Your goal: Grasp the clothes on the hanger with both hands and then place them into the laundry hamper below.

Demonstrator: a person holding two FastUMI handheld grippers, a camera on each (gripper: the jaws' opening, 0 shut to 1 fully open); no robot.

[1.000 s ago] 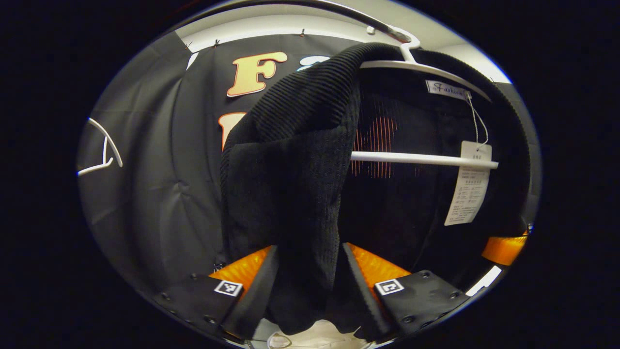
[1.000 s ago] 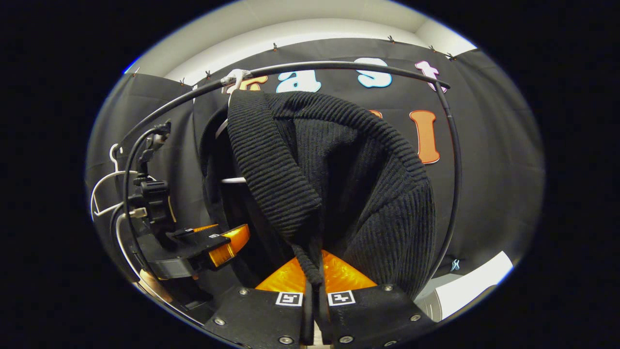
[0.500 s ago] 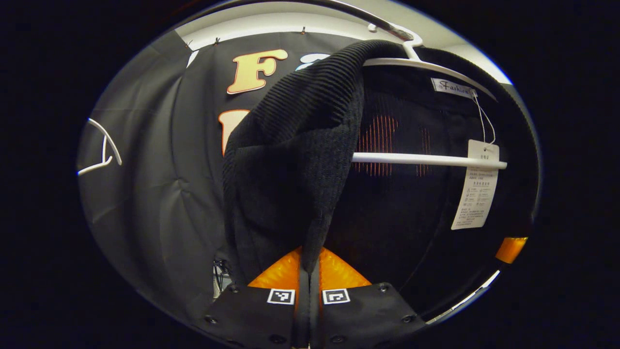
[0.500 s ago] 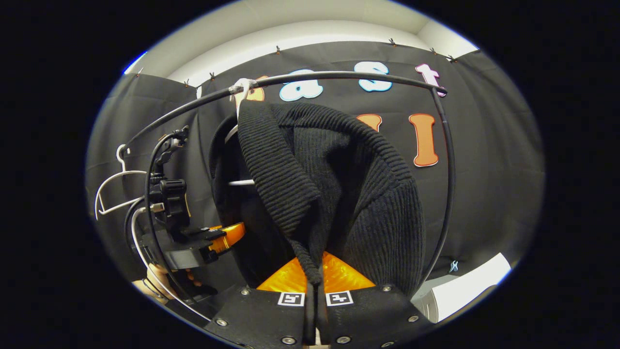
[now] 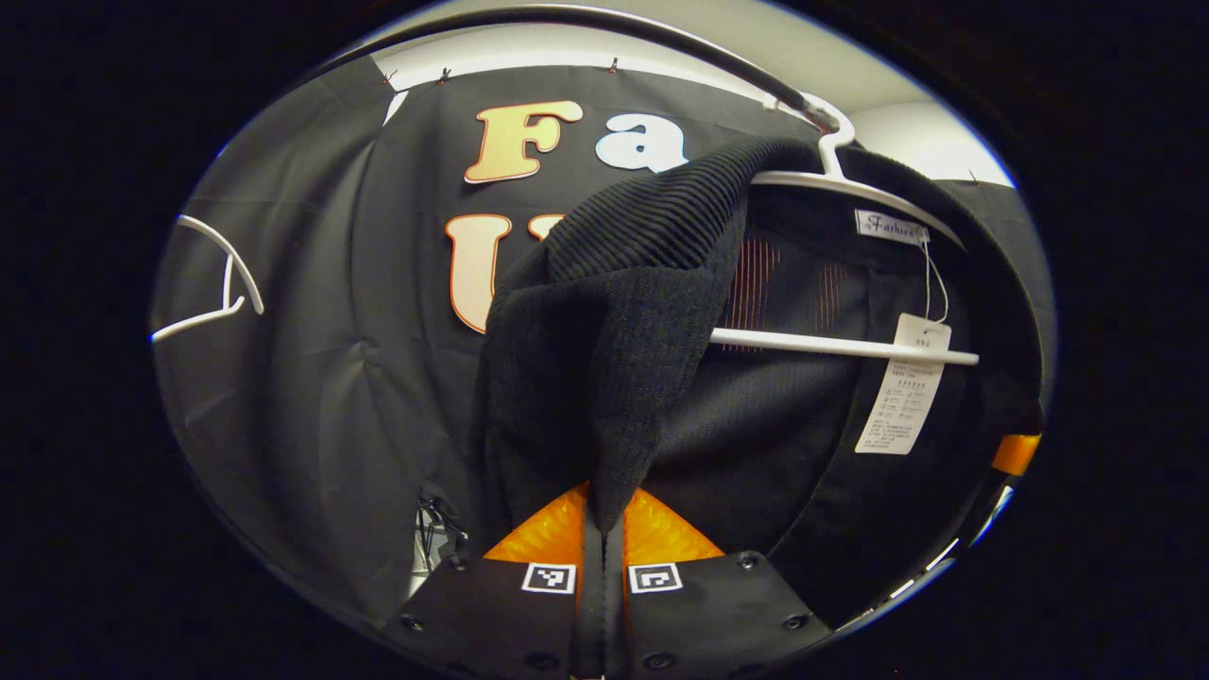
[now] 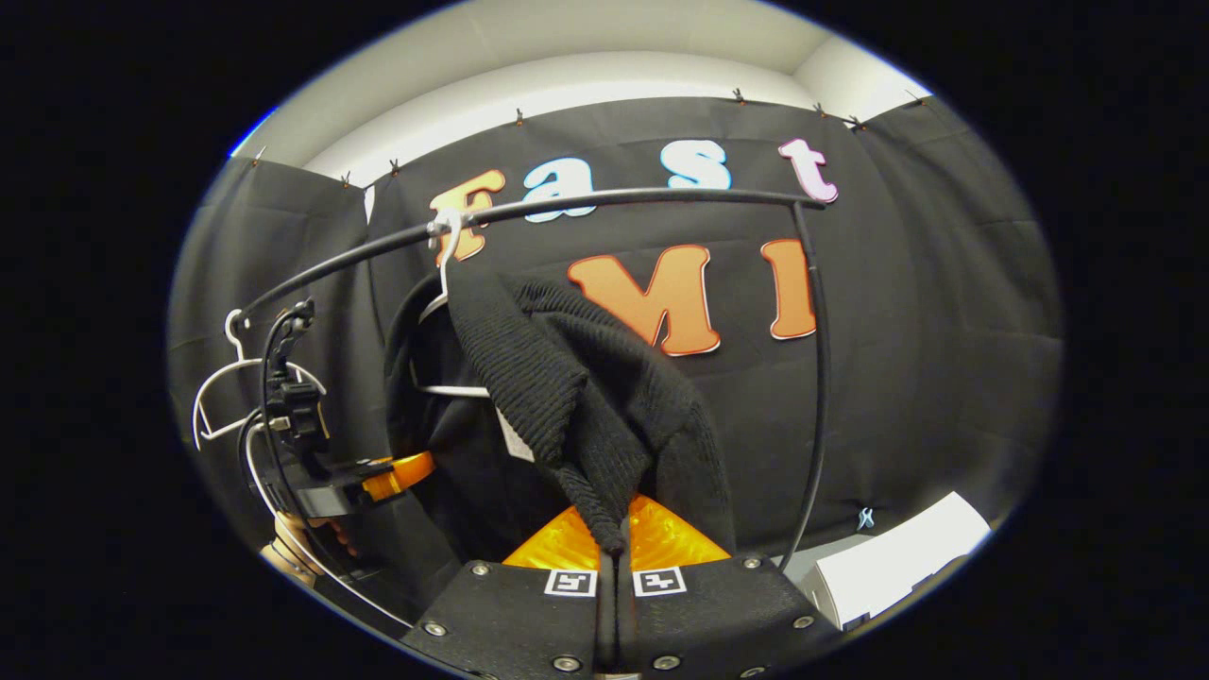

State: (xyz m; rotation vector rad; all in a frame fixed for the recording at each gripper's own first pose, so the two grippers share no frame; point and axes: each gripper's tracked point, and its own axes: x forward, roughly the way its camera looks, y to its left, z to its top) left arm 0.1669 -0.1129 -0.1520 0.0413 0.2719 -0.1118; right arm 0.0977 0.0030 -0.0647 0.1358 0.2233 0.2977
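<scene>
Left gripper view: a spare hanger (image 5: 215, 283) is seen far left against the wall. The left gripper (image 5: 603, 529) is closed, its orange fingers (image 5: 548, 536) clamped on a fold of the black knit (image 5: 614, 331), which rises from the fingertips up to the white hanger (image 5: 841, 345). The hanger is hooked on the rail (image 5: 661, 38). A paper tag (image 5: 902, 387) hangs at right, just below the hanger's crossbar.

Right gripper view: the left gripper (image 6: 378, 472) is seen at far left beside the garment, held by a hand (image 6: 297, 543). The right gripper (image 6: 614, 543) is closed too, a ribbed edge of the knit (image 6: 586, 416) pinched between its fingers (image 6: 661, 534). The knit is draped from the hanger (image 6: 444, 274) on the rail (image 6: 614, 200). A white object (image 6: 897, 567) lies low right.
</scene>
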